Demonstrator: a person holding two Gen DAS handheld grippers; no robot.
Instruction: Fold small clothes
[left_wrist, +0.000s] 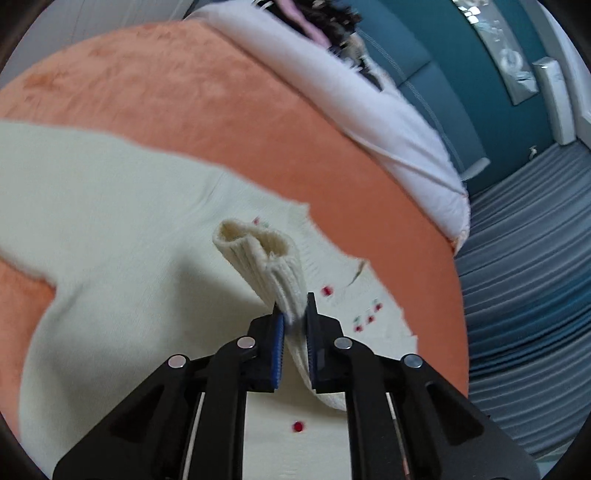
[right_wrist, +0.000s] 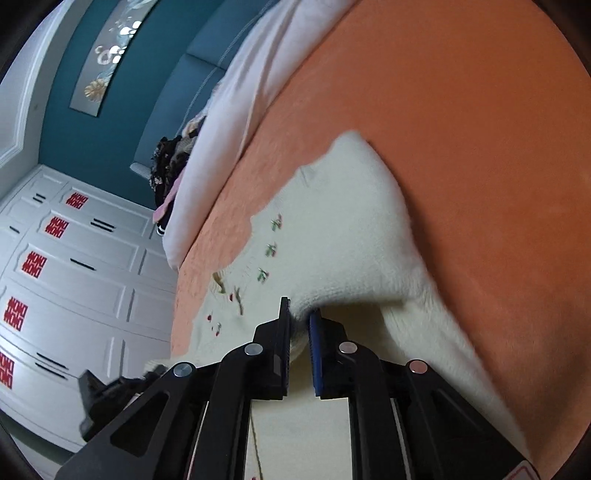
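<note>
Left gripper (left_wrist: 294, 321) pinching cuff (left_wrist: 258, 247); right gripper (right_wrist: 300, 325) gripping sweater (right_wrist: 347, 229)

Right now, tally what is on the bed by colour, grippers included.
Cream: 1, the sweater, its cuff clamped in the left gripper
Orange: 1, the blanket
White: 1, the pillow
Black: 2, the left gripper and the right gripper, jaws shut on a sweater fold
Total: 5

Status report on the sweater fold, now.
Left tool shut on ribbed sleeve cuff, lifted. Right tool shut on a fold of the cream sweater. Sweater lies on orange blanket. Nothing in the way.
</note>
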